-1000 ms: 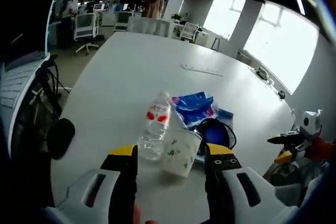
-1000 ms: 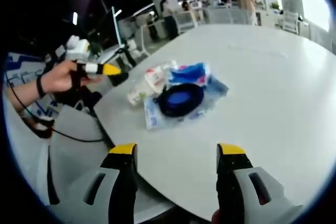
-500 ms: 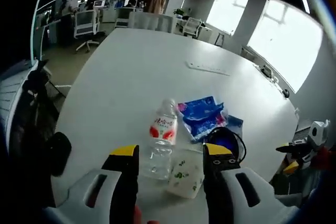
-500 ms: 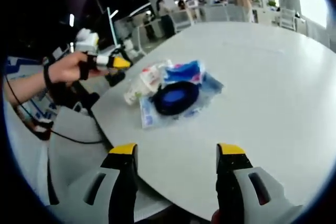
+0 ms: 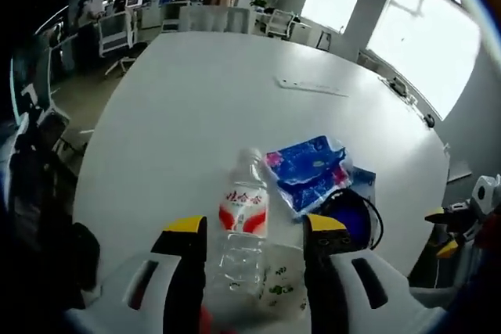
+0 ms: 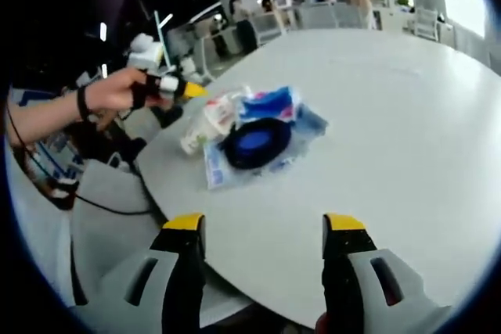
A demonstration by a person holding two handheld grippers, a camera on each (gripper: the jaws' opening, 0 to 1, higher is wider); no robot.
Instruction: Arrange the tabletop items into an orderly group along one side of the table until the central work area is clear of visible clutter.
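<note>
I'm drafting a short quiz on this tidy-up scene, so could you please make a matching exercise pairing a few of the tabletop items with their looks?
Items:
1. water bottle
2. paper cup
3. snack bag
4. round black item

Looks:
A. blue packet with pink print
B. clear with a red label
C. black rim with a blue middle
D. white with green leaf print

Pairs: 1-B, 2-D, 3-A, 4-C

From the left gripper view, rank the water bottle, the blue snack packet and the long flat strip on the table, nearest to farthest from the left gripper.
1. Water bottle: lying between the left gripper jaws.
2. Blue snack packet: just beyond, to the right.
3. Long flat strip: far across the white table.
</note>
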